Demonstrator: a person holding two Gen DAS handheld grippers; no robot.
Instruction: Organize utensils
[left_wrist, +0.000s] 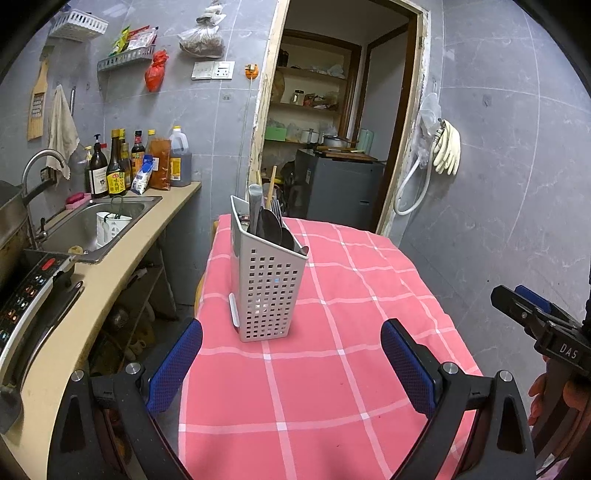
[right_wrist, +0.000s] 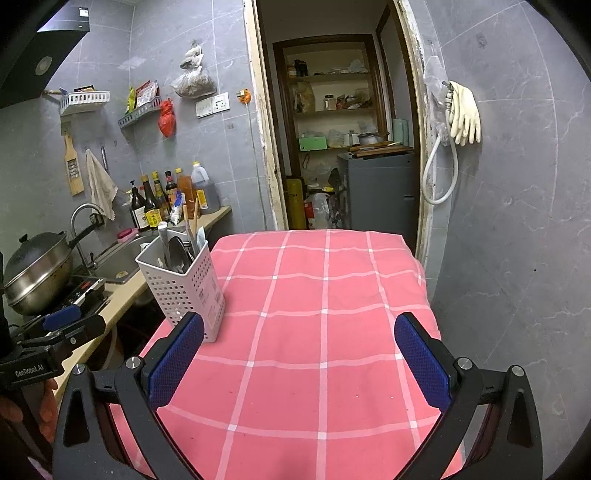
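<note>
Both tools, left (left_wrist: 291, 363) and right (right_wrist: 299, 358), gape apart; perforated plastic caddy (left_wrist: 267, 288) holds upright utensils (left_wrist: 271, 225)

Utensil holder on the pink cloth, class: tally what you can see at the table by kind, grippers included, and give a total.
Perforated utensil holder: 1
Pink checked tablecloth: 1
Open grippers: 2, the left gripper and the right gripper
Utensils in the holder: several, packed too tightly to count
Total counted: 4
</note>
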